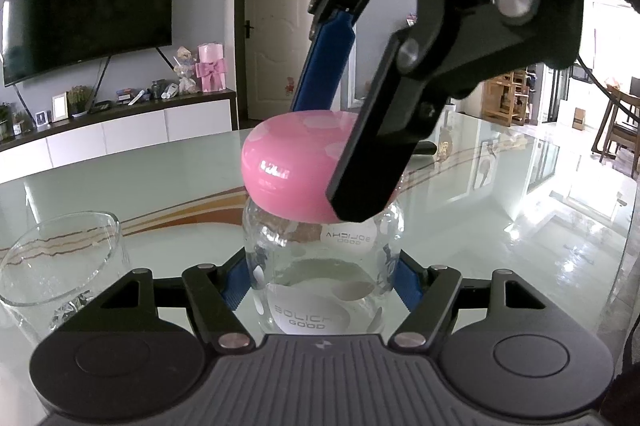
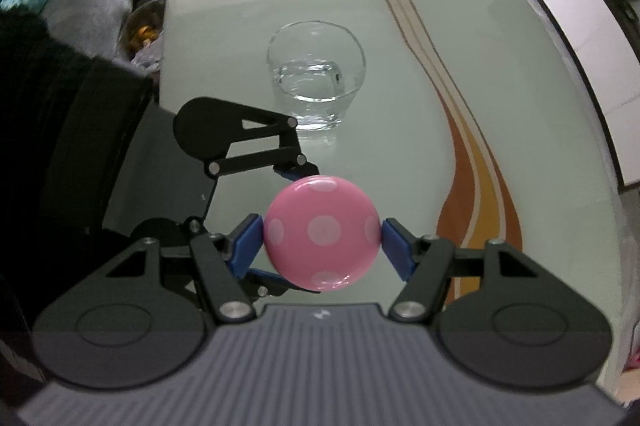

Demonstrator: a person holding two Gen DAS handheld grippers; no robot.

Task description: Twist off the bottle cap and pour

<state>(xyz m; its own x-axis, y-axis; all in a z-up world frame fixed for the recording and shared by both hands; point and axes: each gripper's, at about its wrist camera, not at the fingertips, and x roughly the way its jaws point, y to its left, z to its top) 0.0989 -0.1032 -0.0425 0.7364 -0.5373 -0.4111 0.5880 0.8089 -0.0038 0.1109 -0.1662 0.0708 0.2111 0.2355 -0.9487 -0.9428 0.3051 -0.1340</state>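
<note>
On the glossy green-white table [image 2: 460, 74], a clear bottle [image 1: 320, 278] stands upright, clamped around its body by the left hand-held gripper [image 1: 322, 280], whose blue pads press on either side of the glass. The right hand-held gripper [image 2: 322, 246] comes down from above and is closed on the pink polka-dot cap [image 2: 322, 232], one blue pad on each flank of its rounded rim. The cap looks seated on the bottle's neck, so the unscrewing seems not yet finished.

The cap is smooth, domed and shiny, so the pads may skid around it instead of turning it, especially since they grip only at two narrow spots on a curved edge. If the lower grip is too weak, the whole bottle could spin with the cap, or tip on the slick table. A cap that comes free suddenly could jerk the bottle, which appears to hold some clear liquid. The drinking glass [image 2: 316, 82] stands near the bottle, already holding a little water; a careless swing of either tool could knock it.

White ovals on the bottle carry the printed words "BOLICH… GOOD"; one on the far side shows through mirrored, and the last letters of the front one are cut off.
</note>
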